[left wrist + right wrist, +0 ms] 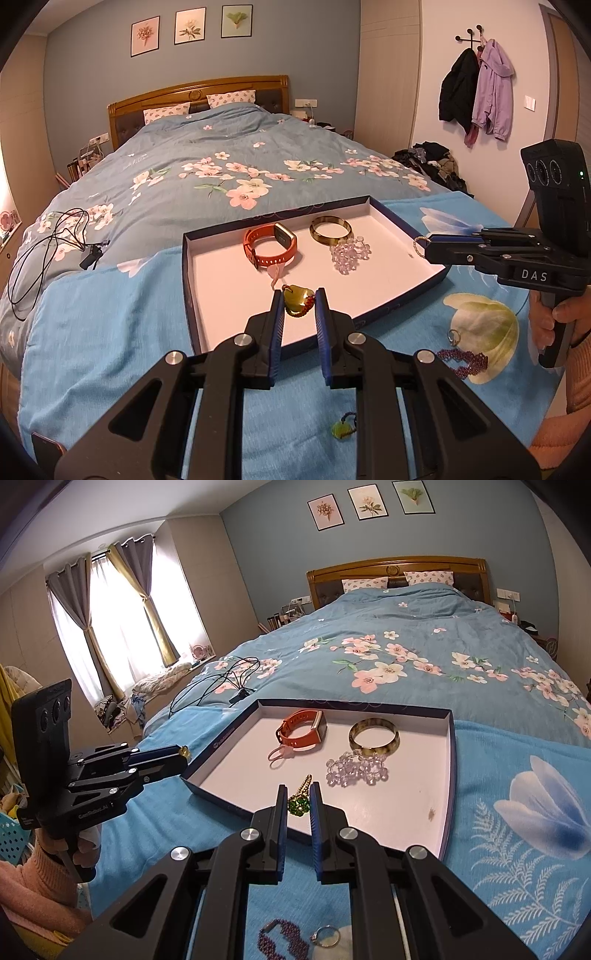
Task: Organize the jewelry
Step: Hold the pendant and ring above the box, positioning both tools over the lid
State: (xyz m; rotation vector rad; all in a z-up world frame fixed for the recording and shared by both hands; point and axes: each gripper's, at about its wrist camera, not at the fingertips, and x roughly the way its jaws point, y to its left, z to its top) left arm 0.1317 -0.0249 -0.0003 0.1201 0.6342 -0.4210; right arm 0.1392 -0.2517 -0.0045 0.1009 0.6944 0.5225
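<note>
A shallow blue box with a white floor lies on the bed. In it are an orange watch, a mottled bangle and a clear bead bracelet. My left gripper is shut on an amber pendant with red beads over the box's near edge. My right gripper is shut on a green-beaded gold chain, over the box's right rim.
On the blue blanket near me lie a purple bead bracelet, a ring and a green pendant. A black cable lies on the duvet left of the box.
</note>
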